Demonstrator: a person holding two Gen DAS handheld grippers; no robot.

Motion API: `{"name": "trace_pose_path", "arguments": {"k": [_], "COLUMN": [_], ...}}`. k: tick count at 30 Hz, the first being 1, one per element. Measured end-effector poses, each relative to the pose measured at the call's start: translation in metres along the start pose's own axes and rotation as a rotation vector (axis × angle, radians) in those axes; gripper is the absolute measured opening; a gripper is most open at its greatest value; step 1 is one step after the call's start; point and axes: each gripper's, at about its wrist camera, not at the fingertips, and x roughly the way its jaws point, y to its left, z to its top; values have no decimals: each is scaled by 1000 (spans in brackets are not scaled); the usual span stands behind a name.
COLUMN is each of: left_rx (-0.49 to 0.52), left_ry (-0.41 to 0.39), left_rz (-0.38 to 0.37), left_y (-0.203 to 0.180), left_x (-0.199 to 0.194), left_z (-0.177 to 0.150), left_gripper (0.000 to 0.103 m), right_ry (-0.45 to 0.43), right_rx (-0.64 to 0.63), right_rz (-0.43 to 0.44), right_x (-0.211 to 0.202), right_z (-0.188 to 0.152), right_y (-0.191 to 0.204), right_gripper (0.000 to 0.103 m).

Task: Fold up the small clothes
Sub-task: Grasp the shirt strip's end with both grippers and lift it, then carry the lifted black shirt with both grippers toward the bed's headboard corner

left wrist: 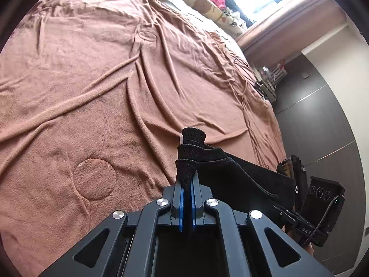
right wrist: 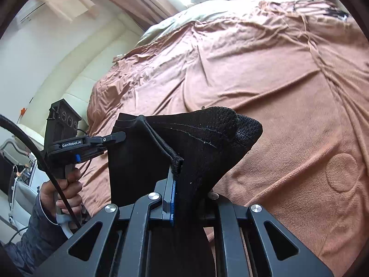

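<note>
A small black knit garment (left wrist: 239,175) hangs stretched between both grippers above the bed. My left gripper (left wrist: 187,175) is shut on one bunched corner of it, which sticks up past the fingertips. My right gripper (right wrist: 178,173) is shut on the other end of the black garment (right wrist: 207,143), whose mesh fabric drapes over the right finger and hides it. The left gripper also shows in the right wrist view (right wrist: 115,138), pinching the garment's far edge. The right gripper shows in the left wrist view (left wrist: 306,221) at the lower right.
A brown fleece blanket (left wrist: 115,92) with wrinkles covers the bed (right wrist: 288,80). Pillows and a pile of clothes (left wrist: 214,0) lie at the head by a bright window. Cables and small items (left wrist: 265,83) sit at the bed's right edge. A dark wardrobe (left wrist: 322,127) stands beside it.
</note>
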Motion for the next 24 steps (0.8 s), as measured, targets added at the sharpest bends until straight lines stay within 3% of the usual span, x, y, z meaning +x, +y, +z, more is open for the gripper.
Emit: {"name": "trace_pose_path", "arguments": {"k": [24], "left_rx": [137], "left_ry": [-235], "left_rz": [-102], "left_y": [-69], "left_x": [-165], "left_z": [-58], "left_gripper": [4], "right_ry": [-200], "right_rx": [-205], "right_rz": [-42], "right_x": [-156], "right_z": [-76], "right_y": [119], "right_gripper": [7]}}
